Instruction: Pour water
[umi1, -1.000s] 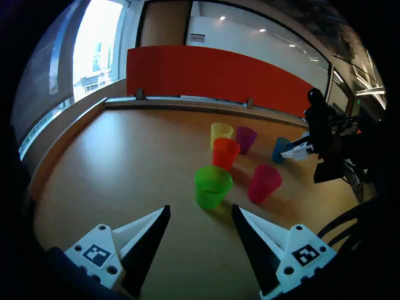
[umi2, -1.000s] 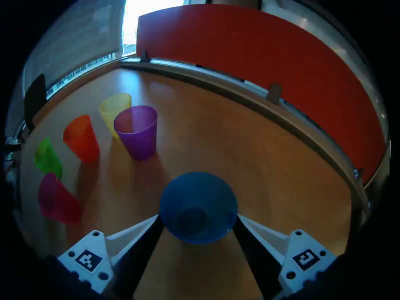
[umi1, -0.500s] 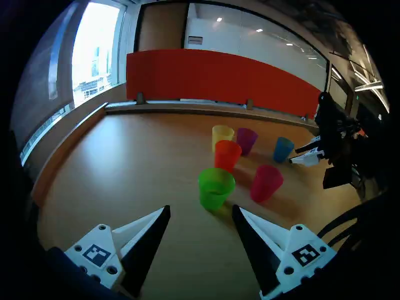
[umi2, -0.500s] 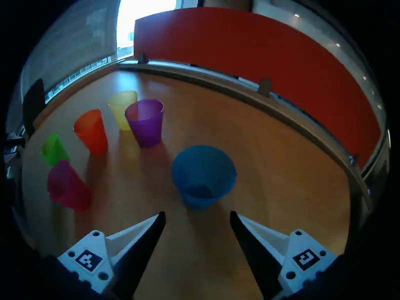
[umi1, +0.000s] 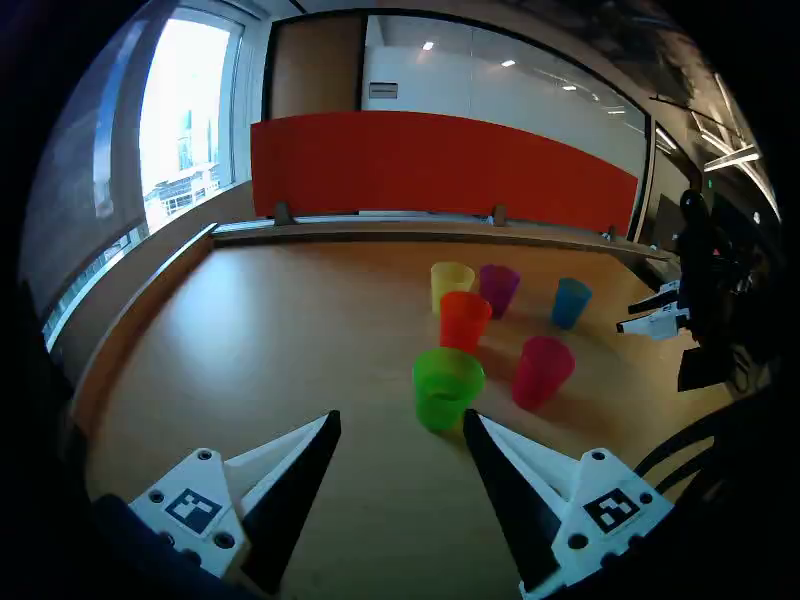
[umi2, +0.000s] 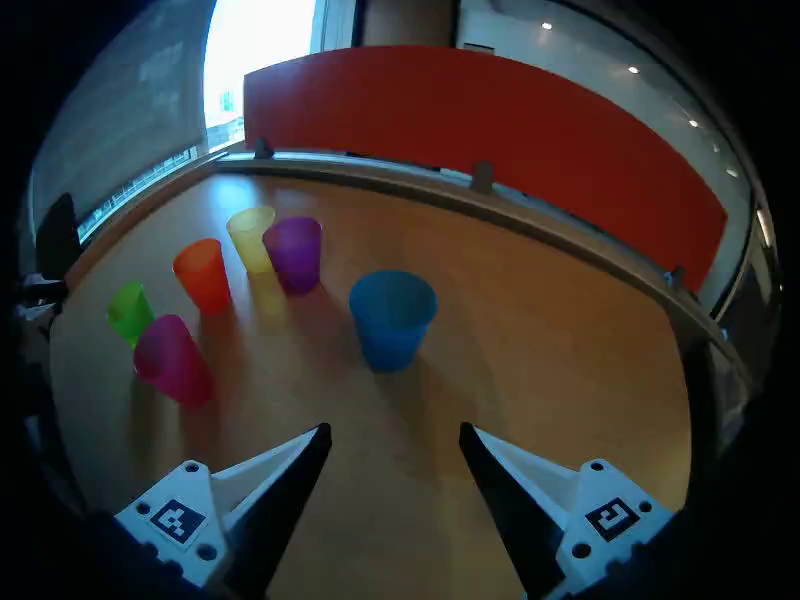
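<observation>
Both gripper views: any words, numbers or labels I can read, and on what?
No text can be read.
Wall plaque: too small and blurred to read.
Square tags on the left gripper and right gripper: black-and-white patterns, no letters.
Cups: no print visible.

daylight glares through the window; table dim, fisheye edges bent and dark.

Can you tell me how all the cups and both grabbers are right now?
green cup: upright, not held
orange cup: upright, not held
yellow cup: upright, not held
purple cup: upright, close beside the yellow cup
blue cup: upright, apart from the others
pink cup: upright, not held
left gripper: open, holding nothing
right gripper: open, holding nothing
</observation>
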